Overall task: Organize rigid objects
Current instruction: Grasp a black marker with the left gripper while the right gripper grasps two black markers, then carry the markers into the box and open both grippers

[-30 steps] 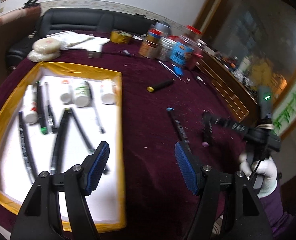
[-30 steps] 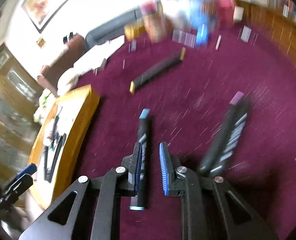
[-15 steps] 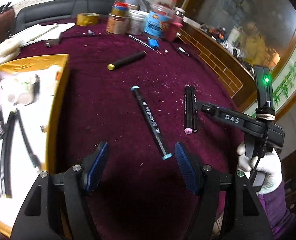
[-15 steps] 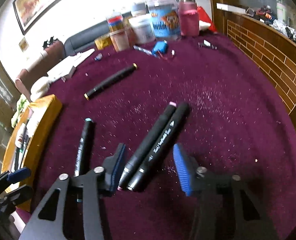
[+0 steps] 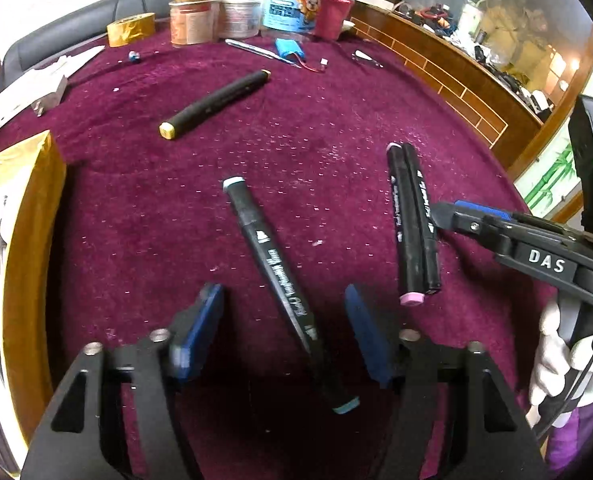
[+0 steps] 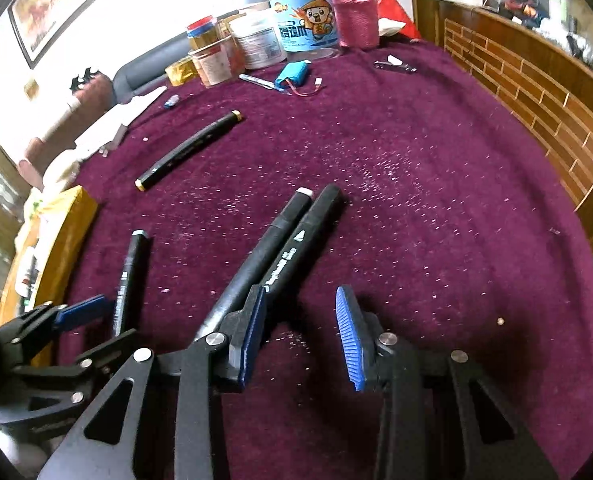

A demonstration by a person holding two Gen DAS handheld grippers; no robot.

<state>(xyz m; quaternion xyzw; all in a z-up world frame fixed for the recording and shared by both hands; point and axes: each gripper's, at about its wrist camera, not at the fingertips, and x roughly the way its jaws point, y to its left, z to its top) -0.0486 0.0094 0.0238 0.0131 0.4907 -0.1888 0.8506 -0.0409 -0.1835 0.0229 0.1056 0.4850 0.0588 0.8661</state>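
A black marker with teal caps point(image 5: 277, 276) lies on the maroon cloth between the open jaws of my left gripper point(image 5: 283, 336), which is low over it. Two black markers lie side by side point(image 5: 414, 222), one pink-capped. In the right wrist view this pair point(image 6: 284, 246) lies partly under the left finger of my open right gripper point(image 6: 302, 332). The right gripper also shows in the left wrist view point(image 5: 448, 214), touching the pair from the right. A black marker with gold caps point(image 5: 214, 104) lies farther back. The teal marker also shows in the right wrist view point(image 6: 130, 276).
A gold-rimmed tray point(image 5: 36, 200) with pens stands at the left. Jars, a tape roll and a pink bottle point(image 5: 332, 12) crowd the far edge, with a blue battery pack point(image 5: 290, 48) before them. A wooden ledge point(image 6: 536, 92) bounds the right side.
My left gripper swung right from over the tray and came down around the teal marker. My right gripper opened and moved from the teal marker to the pair of markers.
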